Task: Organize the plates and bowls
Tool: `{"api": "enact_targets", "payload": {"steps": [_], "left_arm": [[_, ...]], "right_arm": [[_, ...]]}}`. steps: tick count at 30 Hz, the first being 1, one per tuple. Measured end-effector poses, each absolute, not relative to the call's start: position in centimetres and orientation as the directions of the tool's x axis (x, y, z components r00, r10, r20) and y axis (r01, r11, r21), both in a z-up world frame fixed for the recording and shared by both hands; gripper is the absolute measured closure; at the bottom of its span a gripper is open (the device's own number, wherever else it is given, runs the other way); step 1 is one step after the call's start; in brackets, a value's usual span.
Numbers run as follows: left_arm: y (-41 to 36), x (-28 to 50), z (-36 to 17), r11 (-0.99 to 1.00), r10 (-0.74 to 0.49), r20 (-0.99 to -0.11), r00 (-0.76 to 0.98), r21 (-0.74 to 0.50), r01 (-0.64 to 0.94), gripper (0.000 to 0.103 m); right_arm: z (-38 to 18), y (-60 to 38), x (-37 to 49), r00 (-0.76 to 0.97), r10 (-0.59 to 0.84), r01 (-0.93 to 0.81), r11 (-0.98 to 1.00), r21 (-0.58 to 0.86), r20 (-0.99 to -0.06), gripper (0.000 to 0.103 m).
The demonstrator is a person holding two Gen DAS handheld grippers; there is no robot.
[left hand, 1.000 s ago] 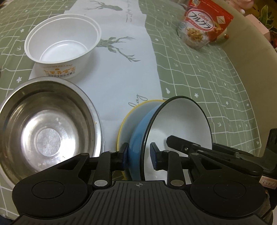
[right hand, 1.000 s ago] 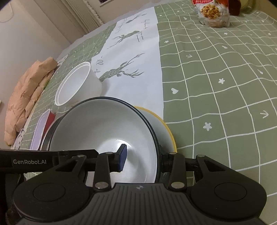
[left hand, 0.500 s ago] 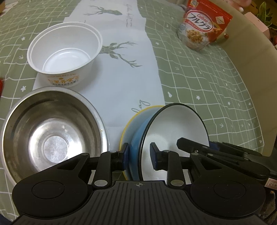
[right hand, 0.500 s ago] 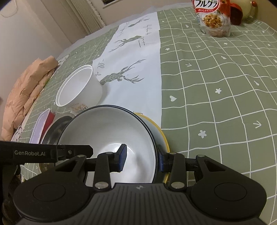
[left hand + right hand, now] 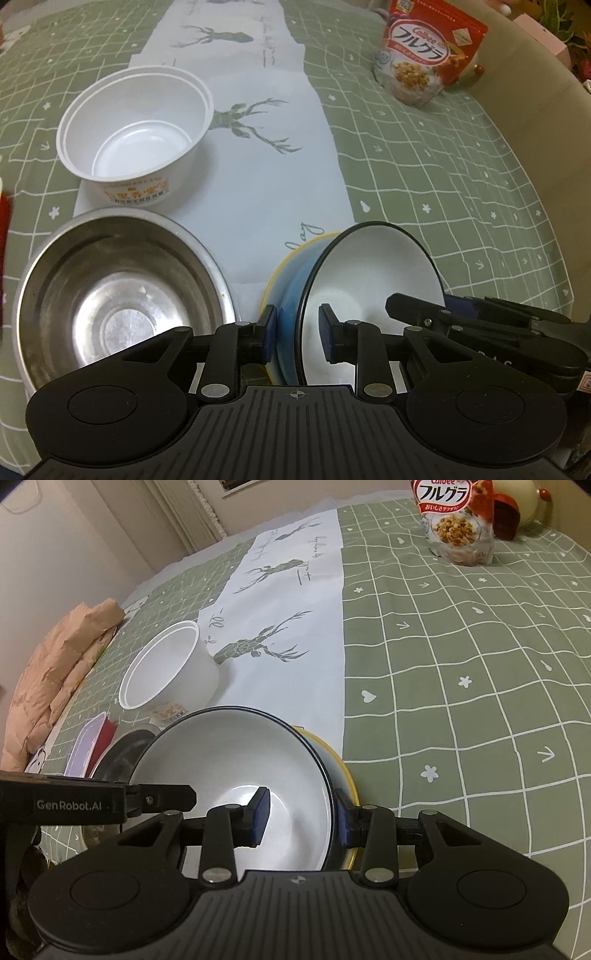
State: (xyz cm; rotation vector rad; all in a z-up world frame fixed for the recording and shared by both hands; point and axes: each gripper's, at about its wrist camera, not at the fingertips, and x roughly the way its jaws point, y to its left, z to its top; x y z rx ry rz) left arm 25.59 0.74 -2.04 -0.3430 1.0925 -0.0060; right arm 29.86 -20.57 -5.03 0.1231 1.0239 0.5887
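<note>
Blue bowl point(image 5: 291, 314) tilted on yellow plate point(image 5: 295, 247), not yet nested. Left hand-held gripper point(image 5: 297, 332) and right hand-held gripper point(image 5: 301, 814) each straddle its rim, pads apparently clamping it, one inside, one outside. Steel bowl point(image 5: 122, 295) and white tub point(image 5: 136, 129) stand apart on the tabletop point(image 5: 443, 184), unsorted.

Both wrist views look closely, perhaps obliquely, at the blue bowl point(image 5: 291, 295) point(image 5: 236, 775).
</note>
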Motion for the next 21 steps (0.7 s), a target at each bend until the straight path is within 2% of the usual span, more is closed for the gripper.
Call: {"api": "enact_targets", "payload": {"steps": [5, 10, 21], "left_arm": [[1.8, 25.3, -0.6, 0.945, -0.154, -0.839, 0.522, -0.280, -0.172, 0.075], [1.6, 24.9, -0.2, 0.949, -0.127, -0.825, 0.551, -0.263, -0.175, 0.075], [0.8, 24.3, -3.1, 0.967, -0.097, -0.844, 0.527, -0.206, -0.151, 0.076]], "right_arm": [[-3.7, -20.3, 29.1, 0.441, 0.487, -0.431, 0.852, 0.298, -0.754, 0.064], [-3.1, -20.9, 29.4, 0.448, 0.489, -0.421, 0.854, 0.306, -0.748, 0.064], [-5.9, -23.6, 29.6, 0.448, 0.453, -0.279, 0.890, 0.361, -0.771, 0.063]]}}
